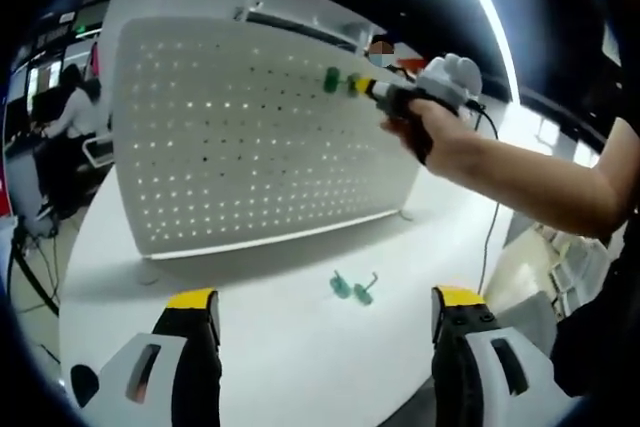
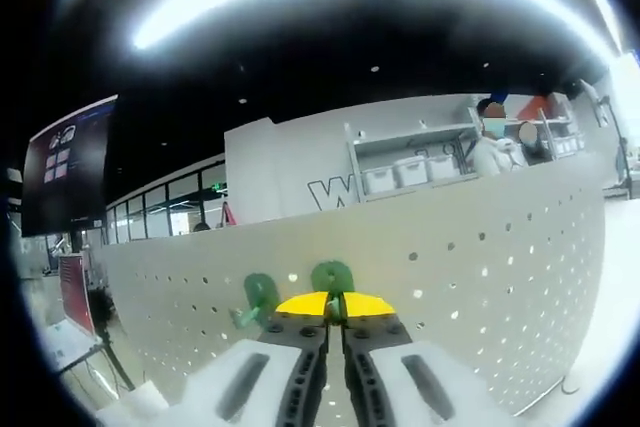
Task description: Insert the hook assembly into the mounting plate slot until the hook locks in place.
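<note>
Right gripper view shows the right claw [image 2: 336, 315] clenched on a green plastic hook [image 2: 332, 276] against the white perforated metal pegboard [image 2: 480, 247], beside a mounted green hook [image 2: 258, 299], while left gripper view shows the released left claw [image 1: 325, 309] low over the white desk [image 1: 280, 347], near two spare green hooks [image 1: 351, 289].

Green hooks [image 1: 352, 288], white perforated pegboard [image 1: 250, 137], yellow-tipped claw [image 2: 335, 319].

Pegboard: one white perforated plate [image 1: 250, 137], upright on the table [image 1: 300, 347]
Green hooks: four — two on the plate [image 1: 331, 79], two on the table [image 1: 352, 288]
Tongs: two pairs [image 1: 325, 322] [image 1: 368, 86]
</note>
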The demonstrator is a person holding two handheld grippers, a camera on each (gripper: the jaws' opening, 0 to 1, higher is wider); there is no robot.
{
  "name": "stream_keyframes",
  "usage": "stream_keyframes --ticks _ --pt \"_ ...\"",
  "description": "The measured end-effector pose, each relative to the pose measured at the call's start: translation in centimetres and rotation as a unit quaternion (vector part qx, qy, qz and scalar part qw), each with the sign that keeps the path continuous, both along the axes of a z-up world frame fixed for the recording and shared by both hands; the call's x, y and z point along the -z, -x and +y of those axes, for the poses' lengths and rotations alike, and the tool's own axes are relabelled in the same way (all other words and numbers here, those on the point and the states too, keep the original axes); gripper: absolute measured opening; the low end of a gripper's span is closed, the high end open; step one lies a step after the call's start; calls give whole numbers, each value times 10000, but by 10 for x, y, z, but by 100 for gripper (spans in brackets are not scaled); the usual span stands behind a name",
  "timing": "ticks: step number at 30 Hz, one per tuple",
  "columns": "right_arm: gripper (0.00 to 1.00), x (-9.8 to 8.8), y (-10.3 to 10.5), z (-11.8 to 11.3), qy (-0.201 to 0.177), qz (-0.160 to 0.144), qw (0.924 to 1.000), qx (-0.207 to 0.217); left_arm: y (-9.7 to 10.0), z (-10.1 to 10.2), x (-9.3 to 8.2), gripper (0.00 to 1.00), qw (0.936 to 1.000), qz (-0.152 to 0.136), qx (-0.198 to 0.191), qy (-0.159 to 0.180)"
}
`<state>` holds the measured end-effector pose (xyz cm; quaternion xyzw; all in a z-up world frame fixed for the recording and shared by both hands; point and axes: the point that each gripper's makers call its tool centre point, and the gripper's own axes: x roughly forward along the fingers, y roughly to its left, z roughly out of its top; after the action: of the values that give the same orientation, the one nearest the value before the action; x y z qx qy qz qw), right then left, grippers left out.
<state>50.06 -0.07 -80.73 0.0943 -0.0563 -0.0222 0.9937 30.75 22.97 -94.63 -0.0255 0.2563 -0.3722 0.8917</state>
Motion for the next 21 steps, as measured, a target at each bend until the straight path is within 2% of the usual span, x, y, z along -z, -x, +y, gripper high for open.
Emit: stream_keyframes --ticks 2,4,6,7,8,9,11,15,18,21 --pt "2 1 1 1 49 70 10000 -4 0 1 1 89 10000 -8 2 -49" --pt "7 3 3 0 -6 119 9999 13 0 1 1 89 10000 9 10 -47" --pt "18 5 7 -6 -204 179 9995 158 0 1 2 89 10000 19 8 -43" --pt "19 0 10 -6 -395 94 9991 156 0 1 2 89 10000 20 10 -63" --pt "19 -13 14 -4 -445 -149 9989 42 0 1 3 88 10000 16 6 -76" --pt "18 -19 17 -2 -414 -235 9989 -25 -1 2 3 88 10000 2 -6 -87" --pt "19 -31 24 1 -323 -358 9988 -82 -1 1 3 87 10000 16 -2 -88" --pt "20 -40 34 -4 -434 -404 9981 -151 0 -2 2 88 9999 31 38 -89" --pt "20 -34 48 -7 -398 -244 9988 -156 0 -2 0 87 10000 15 51 -78" --pt "20 -17 65 -5 -262 48 9992 -301 1 -2 1 88 9999 50 61 -81"
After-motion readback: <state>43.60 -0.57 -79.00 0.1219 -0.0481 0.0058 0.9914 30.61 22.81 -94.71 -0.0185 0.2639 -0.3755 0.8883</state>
